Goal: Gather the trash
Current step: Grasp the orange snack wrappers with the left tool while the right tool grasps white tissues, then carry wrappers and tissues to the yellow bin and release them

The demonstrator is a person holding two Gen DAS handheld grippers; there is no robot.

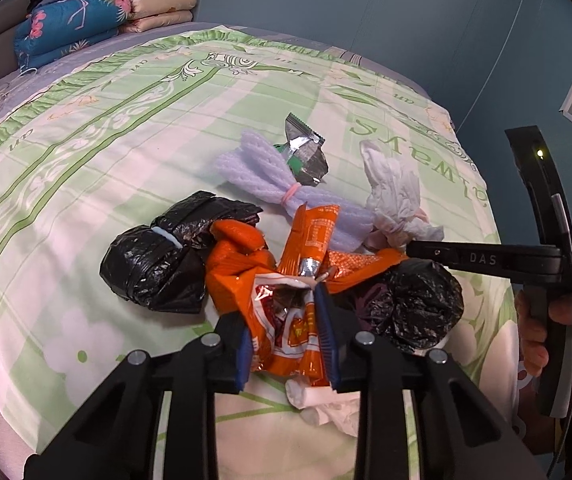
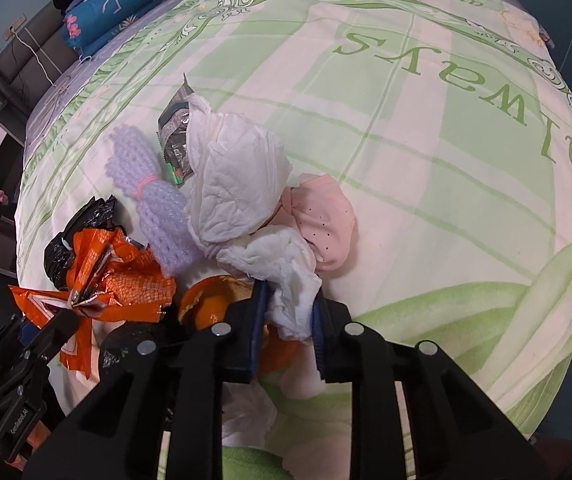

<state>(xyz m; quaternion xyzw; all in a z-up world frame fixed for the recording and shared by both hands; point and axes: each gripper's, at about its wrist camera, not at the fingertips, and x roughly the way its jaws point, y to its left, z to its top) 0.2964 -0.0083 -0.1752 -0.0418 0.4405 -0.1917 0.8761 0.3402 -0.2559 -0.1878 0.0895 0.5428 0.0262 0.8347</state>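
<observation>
Trash lies piled on a green and white bedsheet (image 1: 125, 160). My left gripper (image 1: 286, 328) is shut on an orange snack wrapper (image 1: 286, 336). Around it lie a black plastic bag (image 1: 157, 264), a second black bag (image 1: 418, 304), a lilac foam net (image 1: 261, 176), a silver wrapper (image 1: 306, 152) and a white tissue (image 1: 394, 196). My right gripper (image 2: 286, 320) is shut on the crumpled white tissue (image 2: 286, 264), next to a pink cloth (image 2: 322, 220) and an orange peel (image 2: 209, 304). The left gripper (image 2: 69, 312) also shows in the right wrist view, holding the orange wrapper (image 2: 125, 292).
Folded quilts (image 1: 85, 20) are stacked at the head of the bed. The bed's right edge (image 1: 486, 200) drops off by a blue wall. Another white tissue (image 1: 326, 404) lies under the left gripper. The sheet's far right part (image 2: 446, 160) carries only printed letters.
</observation>
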